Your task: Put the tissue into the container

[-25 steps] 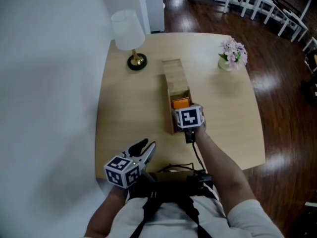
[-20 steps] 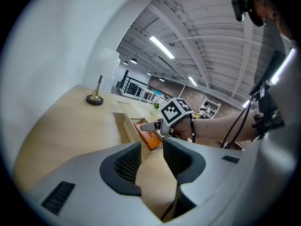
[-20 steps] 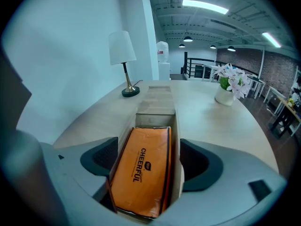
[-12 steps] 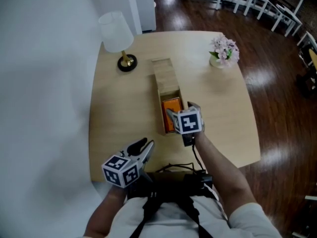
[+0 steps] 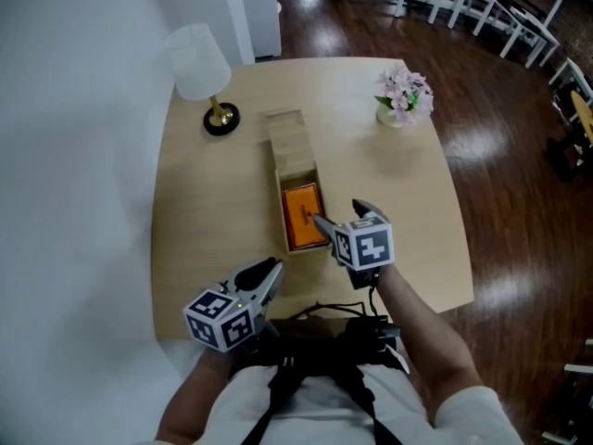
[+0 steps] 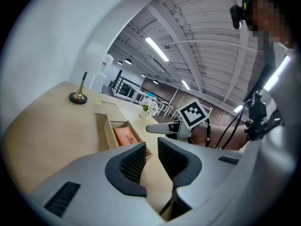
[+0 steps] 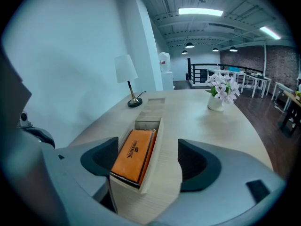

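Note:
An orange tissue pack (image 5: 302, 213) lies flat inside the long wooden container (image 5: 277, 185) at the table's middle. The container's sliding lid (image 5: 285, 135) is pushed toward the far end. My right gripper (image 5: 338, 213) hovers at the container's near right corner, open and empty. In the right gripper view the pack (image 7: 134, 154) and the container's near end (image 7: 159, 145) show between the wide-spread jaws, and the pads do not touch them. My left gripper (image 5: 269, 272) is at the near table edge. Its jaws (image 6: 151, 147) are closing with nothing between them.
A white-shaded lamp (image 5: 196, 63) stands at the far left corner and a vase of pink flowers (image 5: 403, 98) at the far right. Black cables hang at my body by the table's near edge (image 5: 324, 311). White chairs (image 5: 482, 7) stand on the dark floor beyond.
My right gripper has drawn back toward me from over the container's near end, uncovering the whole orange pack. The left gripper has stayed at the near edge.

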The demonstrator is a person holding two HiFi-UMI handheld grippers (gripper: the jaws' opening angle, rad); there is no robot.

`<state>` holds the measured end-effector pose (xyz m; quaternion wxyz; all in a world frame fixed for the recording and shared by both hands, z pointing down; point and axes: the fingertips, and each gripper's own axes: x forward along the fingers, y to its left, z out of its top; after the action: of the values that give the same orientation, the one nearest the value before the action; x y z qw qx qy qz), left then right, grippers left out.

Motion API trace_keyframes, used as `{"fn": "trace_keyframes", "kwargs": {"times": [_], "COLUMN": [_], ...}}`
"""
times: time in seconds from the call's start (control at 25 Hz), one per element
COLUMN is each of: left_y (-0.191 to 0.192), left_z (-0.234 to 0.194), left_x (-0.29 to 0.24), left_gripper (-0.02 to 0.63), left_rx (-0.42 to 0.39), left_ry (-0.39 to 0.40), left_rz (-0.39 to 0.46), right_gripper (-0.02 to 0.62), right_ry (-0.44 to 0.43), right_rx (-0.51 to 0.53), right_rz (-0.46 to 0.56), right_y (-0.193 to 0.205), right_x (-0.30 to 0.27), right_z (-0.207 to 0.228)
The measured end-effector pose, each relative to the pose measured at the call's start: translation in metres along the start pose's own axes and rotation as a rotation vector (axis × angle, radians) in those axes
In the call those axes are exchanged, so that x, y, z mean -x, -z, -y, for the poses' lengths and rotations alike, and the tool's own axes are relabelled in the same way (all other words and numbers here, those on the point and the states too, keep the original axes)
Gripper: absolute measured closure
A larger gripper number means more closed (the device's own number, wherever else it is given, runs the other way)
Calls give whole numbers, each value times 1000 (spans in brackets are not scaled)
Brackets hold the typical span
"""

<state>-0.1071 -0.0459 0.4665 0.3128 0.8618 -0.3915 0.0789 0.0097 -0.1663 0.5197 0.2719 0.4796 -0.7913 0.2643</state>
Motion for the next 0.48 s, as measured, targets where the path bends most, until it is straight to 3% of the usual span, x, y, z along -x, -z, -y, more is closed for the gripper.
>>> {"fn": "trace_keyframes", "kwargs": {"times": [0.48], "left_y": [-6], "left_z": [38], "left_x": [-25], "left_gripper": [549], "left_rx": [1], "left_ry": [33], "left_rz": [24], "right_gripper": [295], "right_ry": [-51], "right_rx": [-15], "right_rz": [0], "right_y": [23], "right_x": [46], "right_z": [29]}}
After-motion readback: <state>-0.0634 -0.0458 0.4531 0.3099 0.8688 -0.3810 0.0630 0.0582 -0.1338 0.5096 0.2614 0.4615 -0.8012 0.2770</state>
